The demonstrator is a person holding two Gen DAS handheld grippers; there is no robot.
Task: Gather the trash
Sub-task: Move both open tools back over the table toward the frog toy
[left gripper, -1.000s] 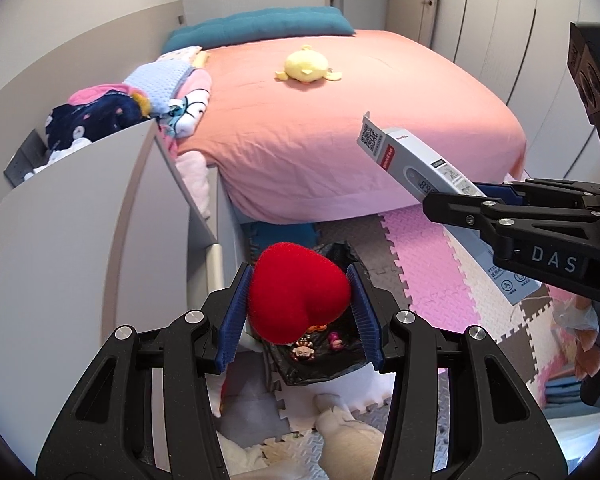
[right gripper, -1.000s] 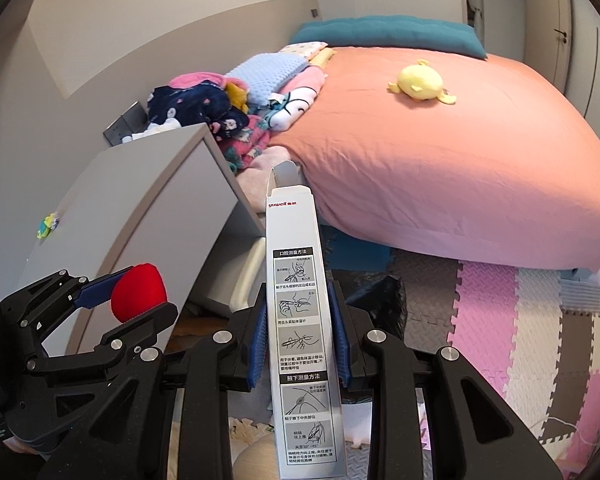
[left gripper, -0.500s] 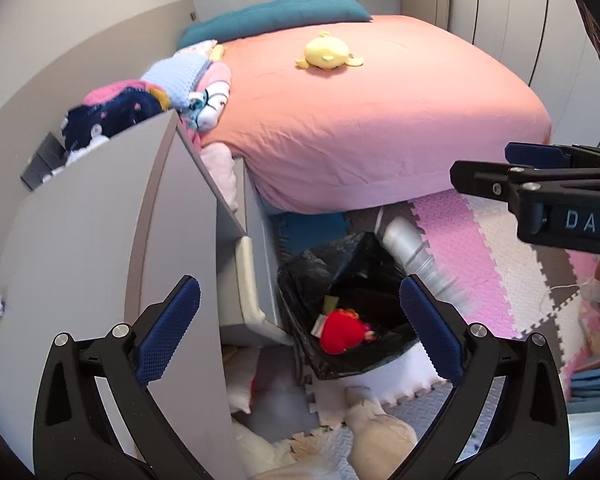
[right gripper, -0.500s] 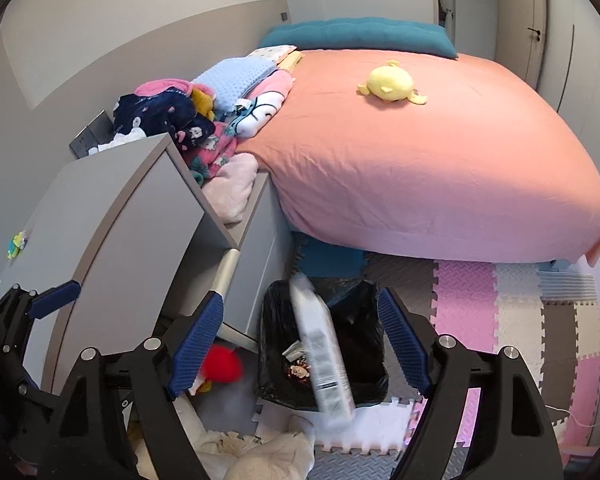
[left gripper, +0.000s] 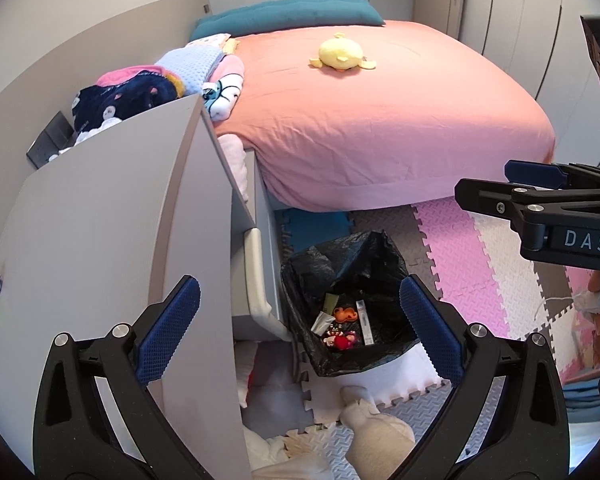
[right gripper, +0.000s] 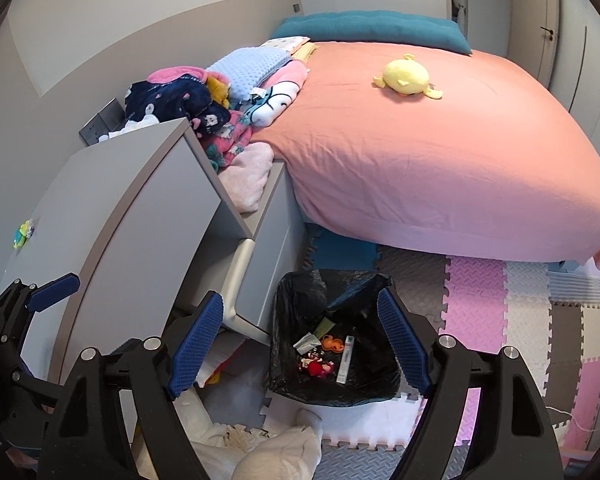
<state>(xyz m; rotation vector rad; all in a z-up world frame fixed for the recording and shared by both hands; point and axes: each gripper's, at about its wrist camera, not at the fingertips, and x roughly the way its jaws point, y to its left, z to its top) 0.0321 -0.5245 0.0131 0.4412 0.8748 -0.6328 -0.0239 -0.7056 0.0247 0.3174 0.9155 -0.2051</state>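
Note:
A bin lined with a black bag (left gripper: 332, 268) (right gripper: 304, 300) stands on the floor beside the grey nightstand. Inside lie the red heart (left gripper: 342, 342) (right gripper: 313, 368), the long white box (left gripper: 365, 322) (right gripper: 345, 359) and several small scraps. My left gripper (left gripper: 300, 328) is open and empty, high above the bin. My right gripper (right gripper: 300, 340) is open and empty too, also above the bin. The right gripper shows at the right edge of the left wrist view (left gripper: 540, 196); the left gripper shows at the left edge of the right wrist view (right gripper: 32, 300).
A grey nightstand (left gripper: 120, 220) (right gripper: 140, 208) stands left of the bin. A bed with a pink sheet (left gripper: 380, 120) (right gripper: 440, 152), a yellow plush (right gripper: 406, 76) and piled clothes (right gripper: 188, 100) lies behind. Foam puzzle mats (right gripper: 500, 312) cover the floor. White cloth (left gripper: 372, 428) lies near the bin.
Both grippers opened. The red heart fell from the left gripper and the white box fell from the right gripper into the bin. Both grippers have risen higher.

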